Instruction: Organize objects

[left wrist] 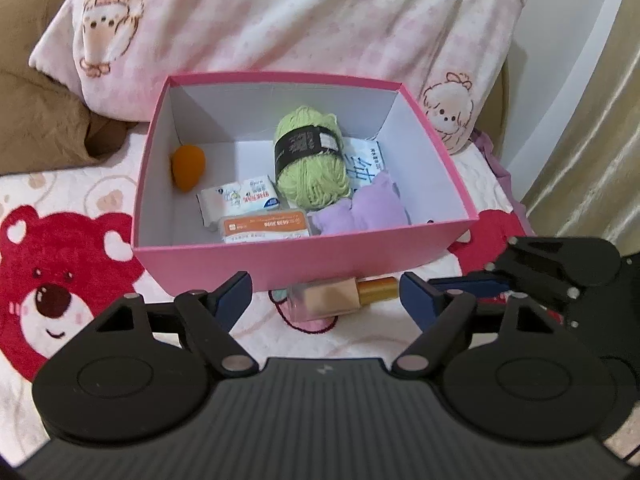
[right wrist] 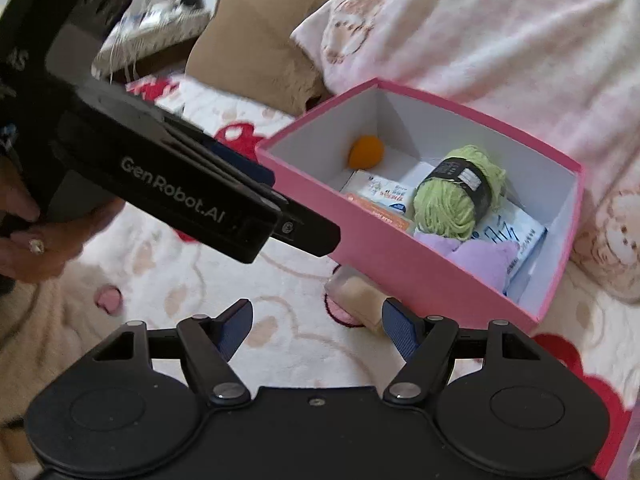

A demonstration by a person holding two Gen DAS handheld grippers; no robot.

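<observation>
At the centre of the left wrist view a pink box [left wrist: 304, 256] sits open on a bed blanket [left wrist: 60, 264] printed with red bears, with a pink pillow [left wrist: 280, 16] behind it toward the top of the frame. Inside the box, a green yarn ball [left wrist: 310, 160] with a black band lies right of the middle, an orange egg-shaped thing [left wrist: 189, 168] sits at the left wall, a white packet [left wrist: 240, 200] and an orange-labelled case [left wrist: 266, 229] lie against the near wall, and a lilac plush [left wrist: 366, 208] rests at the lower right over a white printed pack [left wrist: 368, 160]. Just below the box's near wall, outside it, a bottle [left wrist: 340, 298] of beige liquid with a gold cap lies on its side on the blanket. The left tongs [left wrist: 326, 300] stand apart with nothing gripped, and the bottle shows in the gap between their blue pads [left wrist: 234, 300], whether touching I cannot tell. The right tongs [left wrist: 480, 282] reach in from the right edge of this view, close to the bottle's cap. In the right wrist view the right tongs [right wrist: 316, 326] are also apart and empty, the bottle [right wrist: 356, 296] lying just left of their right pad, against the box [right wrist: 384, 256]. The left tool crosses the upper left of that frame, a hand [right wrist: 40, 236] holding it at the left edge.
</observation>
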